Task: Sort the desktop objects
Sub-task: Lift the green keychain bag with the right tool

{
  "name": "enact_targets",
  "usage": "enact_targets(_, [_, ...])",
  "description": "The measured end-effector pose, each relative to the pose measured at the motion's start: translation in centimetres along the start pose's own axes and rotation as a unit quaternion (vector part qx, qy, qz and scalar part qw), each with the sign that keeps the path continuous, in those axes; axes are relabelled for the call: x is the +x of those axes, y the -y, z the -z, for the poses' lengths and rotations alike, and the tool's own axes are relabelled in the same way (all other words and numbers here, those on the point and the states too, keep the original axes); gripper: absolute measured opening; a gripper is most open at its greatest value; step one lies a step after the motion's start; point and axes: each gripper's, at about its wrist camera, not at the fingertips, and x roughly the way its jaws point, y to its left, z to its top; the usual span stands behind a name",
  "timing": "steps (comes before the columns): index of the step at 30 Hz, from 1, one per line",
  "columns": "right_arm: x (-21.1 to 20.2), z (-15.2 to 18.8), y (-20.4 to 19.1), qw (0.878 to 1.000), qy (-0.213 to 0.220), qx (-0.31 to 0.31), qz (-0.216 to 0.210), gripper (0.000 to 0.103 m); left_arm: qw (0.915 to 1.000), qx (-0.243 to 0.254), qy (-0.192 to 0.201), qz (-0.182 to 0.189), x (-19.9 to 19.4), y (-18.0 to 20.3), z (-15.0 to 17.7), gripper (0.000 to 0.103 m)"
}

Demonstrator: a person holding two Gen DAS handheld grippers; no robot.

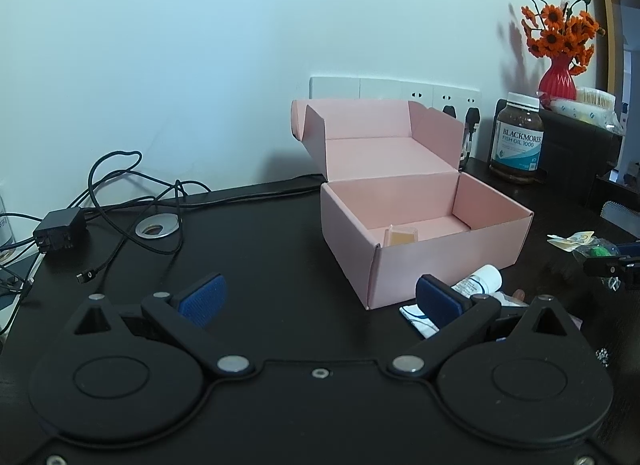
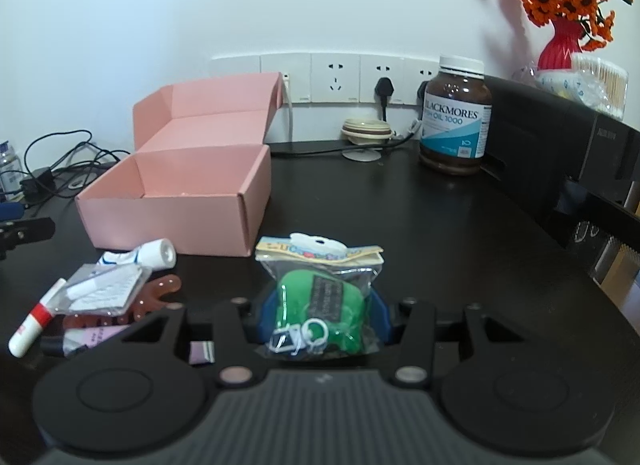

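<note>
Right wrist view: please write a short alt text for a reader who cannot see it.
The right gripper is closed on a clear plastic bag holding a green plush keychain, above a dark desk. An open pink cardboard box stands to the left, with small tubes and packets in front of it. A brown fish oil bottle stands near the wall.

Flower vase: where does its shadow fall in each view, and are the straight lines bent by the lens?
Left wrist view: the flower vase casts a soft shadow leftward on the wall; the socket strip bows slightly. Right wrist view: same leftward shadow; the strip curves more, the corners go dark.
</note>
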Motion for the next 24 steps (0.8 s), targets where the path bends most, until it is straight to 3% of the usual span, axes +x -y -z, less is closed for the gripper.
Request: enact_targets(24, [0.28,-0.3,-0.26,1.0,-0.002,-0.009,0.002,0.045,0.9999,-0.005,-0.002,-0.012,0.2,-0.44,-0.06,0.103])
